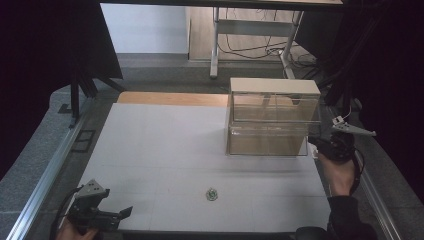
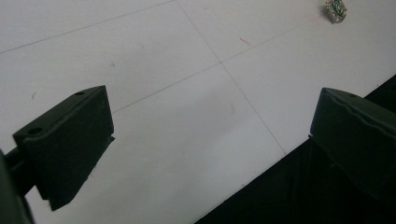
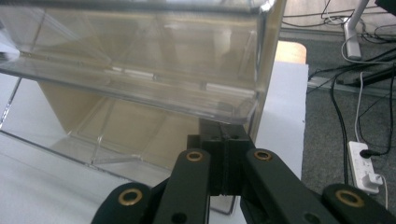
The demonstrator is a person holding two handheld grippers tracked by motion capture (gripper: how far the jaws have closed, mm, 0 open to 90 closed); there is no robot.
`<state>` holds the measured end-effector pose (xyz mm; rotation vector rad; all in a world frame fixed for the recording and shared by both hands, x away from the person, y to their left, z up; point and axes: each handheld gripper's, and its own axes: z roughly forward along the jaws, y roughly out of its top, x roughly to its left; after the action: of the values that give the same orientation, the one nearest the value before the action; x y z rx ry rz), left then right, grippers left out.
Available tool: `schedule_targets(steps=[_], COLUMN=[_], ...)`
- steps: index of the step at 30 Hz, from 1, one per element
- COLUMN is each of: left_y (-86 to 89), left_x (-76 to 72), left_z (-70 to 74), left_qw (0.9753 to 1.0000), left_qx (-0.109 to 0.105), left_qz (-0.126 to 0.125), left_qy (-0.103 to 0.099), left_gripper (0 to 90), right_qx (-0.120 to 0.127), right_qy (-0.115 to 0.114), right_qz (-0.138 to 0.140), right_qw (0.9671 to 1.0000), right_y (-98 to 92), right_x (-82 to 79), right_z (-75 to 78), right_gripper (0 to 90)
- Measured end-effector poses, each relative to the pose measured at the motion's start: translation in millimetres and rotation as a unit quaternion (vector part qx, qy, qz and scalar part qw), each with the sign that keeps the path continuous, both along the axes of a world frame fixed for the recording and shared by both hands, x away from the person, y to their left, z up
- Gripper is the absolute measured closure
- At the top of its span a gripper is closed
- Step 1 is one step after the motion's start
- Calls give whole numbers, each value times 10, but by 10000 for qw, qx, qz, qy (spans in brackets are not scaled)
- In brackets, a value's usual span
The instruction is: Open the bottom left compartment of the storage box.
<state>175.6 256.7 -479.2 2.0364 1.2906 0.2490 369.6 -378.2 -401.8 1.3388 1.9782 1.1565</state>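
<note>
Jaws of the left gripper point(image 2: 212, 140) stand wide apart with nothing between them, hovering over the near left corner of the white counter point(image 1: 165, 150); in the high view this black gripper point(image 1: 125, 212) sits in a hand at the bottom edge, its grey three-cornered plate on top. A little farther in, near the counter's front edge and about midway across, lies a small round greenish-and-white object point(image 1: 212, 194), too small to make out in detail; in the left gripper view it appears as a speckled pale lump point(image 2: 335, 10) well ahead of the jaws.

Farther back on the right stands a clear plastic two-tier drawer box with a beige top point(image 1: 272, 117). Its transparent walls show a tan back panel and two stacked compartments, the lower one jutting slightly forward. The right gripper point(image 3: 225, 154) has its jaws pressed together at the box's right front corner point(image 3: 261, 70), just under the lip of the upper drawer; whether they pinch any edge of it cannot be told. In the high view the right hand point(image 1: 337, 167) rests just beside the box.
</note>
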Motion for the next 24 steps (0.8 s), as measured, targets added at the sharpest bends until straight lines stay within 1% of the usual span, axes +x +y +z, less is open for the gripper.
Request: schedule_targets(steps=[5,10,15,22,24], left_y=[-5,-12,-16,-22,-28], left_x=[1,3,3,5,3], left_z=[0,-1,4,6,12], left_qw=[10000,10000,9999,10000,10000], left_qx=[17,52,92,43,42], left_qz=[-29,-31,-39,-64,-87], left_qy=[7,6,13,45,18], left_gripper=[0,0,0,0,0], right_qx=[-31,-47,-62,-56,-51], right_qy=[-53,-8,1,6,3], right_qz=[-18,-57,-56,-58,-57], right_qw=[10000,10000,10000,10000,10000], right_y=[35,34,35,32,34], right_x=[55,117,124,124,124], right_z=[57,63,56,56,56], right_gripper=[898,898,899,898,898])
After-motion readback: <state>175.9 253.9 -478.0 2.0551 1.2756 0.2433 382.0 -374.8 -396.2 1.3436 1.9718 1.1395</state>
